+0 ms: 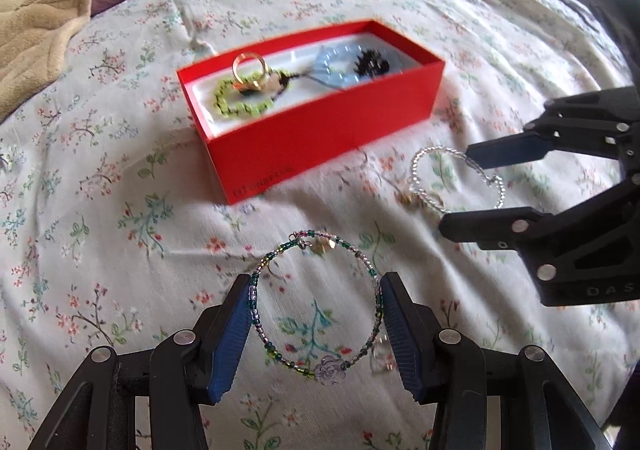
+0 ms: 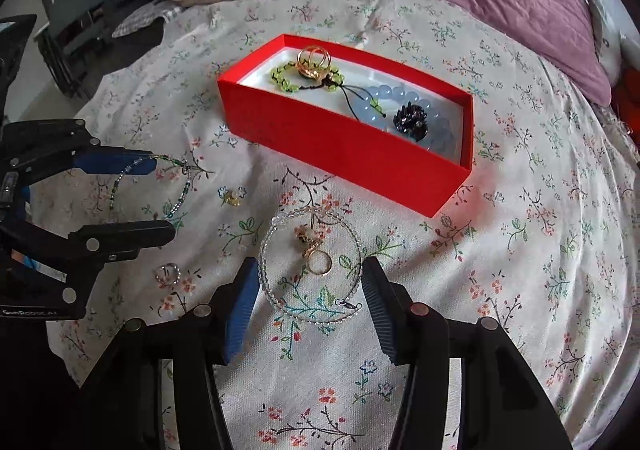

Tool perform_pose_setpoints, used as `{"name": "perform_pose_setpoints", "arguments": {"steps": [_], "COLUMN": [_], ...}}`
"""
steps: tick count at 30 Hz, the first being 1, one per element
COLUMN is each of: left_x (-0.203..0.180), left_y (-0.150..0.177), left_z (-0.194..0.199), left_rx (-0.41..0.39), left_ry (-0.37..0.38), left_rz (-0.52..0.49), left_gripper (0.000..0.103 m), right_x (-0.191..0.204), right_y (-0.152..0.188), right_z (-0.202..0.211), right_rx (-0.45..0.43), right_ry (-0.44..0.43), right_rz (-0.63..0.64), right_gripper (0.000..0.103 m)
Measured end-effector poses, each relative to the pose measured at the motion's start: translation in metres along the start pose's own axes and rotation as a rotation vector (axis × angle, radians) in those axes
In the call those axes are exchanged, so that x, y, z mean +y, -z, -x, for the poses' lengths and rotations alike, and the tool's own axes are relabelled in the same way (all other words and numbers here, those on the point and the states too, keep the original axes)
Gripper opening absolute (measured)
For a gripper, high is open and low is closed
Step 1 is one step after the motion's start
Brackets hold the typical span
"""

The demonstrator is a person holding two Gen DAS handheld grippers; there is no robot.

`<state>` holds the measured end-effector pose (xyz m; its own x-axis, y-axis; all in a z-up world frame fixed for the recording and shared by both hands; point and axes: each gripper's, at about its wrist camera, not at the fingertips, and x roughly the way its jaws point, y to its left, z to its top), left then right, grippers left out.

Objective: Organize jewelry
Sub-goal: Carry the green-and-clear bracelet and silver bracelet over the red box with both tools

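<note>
Bed (image 2: 520, 250): we work on a floral sheet, soft and wrinkled, so thin pieces can sink into folds
Red box (image 2: 340, 154): open, well ahead of both tools; a green bead bracelet (image 2: 286, 80), gold rings (image 2: 314, 58), pale blue beads (image 2: 400, 96) and a dark cluster (image 2: 410, 120) already lie inside
Left gripper (image 1: 316, 324): fingers wide, straddling the multicolour beaded bracelet (image 1: 316, 250) with the rose charm (image 1: 330, 370); we judge the pads sit just beside the loop, not gripping
Right gripper (image 2: 306, 304): fingers wide around the clear bead bracelet (image 2: 272, 234), which lies flat on the sheet
Small pieces: a gold ring (image 2: 320, 264) and charm (image 2: 304, 236) lie inside the clear loop; a tiny beaded ring (image 2: 168, 274) sits nearby
Risk: closing across a hoop may buckle it or let it spring out; the right fingers could also drag the gold ring or pinch sheet fabric
</note>
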<state>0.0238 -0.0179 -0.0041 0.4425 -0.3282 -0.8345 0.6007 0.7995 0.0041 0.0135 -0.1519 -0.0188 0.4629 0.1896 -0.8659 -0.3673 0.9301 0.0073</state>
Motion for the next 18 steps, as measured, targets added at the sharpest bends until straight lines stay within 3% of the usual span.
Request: {"name": "perform_pose_setpoints", "arguments": {"steps": [13,18], "left_x": [0.024,0.029], "left_y": [-0.056,-0.075], "left_z": [-0.005,-0.017], "left_rx": [-0.116,-0.137], "left_ry": [-0.009,-0.044], "left_rz": [0.125,0.131], "left_gripper": [0.054,0.054], "right_x": [-0.042,-0.055], "right_y": [-0.045,-0.058], "right_z": [0.029,0.027], "right_rx": [-0.108,-0.128], "right_ry": [0.003,0.001], "right_rz": [-0.104,-0.136], "right_gripper": [0.055,0.055]}}
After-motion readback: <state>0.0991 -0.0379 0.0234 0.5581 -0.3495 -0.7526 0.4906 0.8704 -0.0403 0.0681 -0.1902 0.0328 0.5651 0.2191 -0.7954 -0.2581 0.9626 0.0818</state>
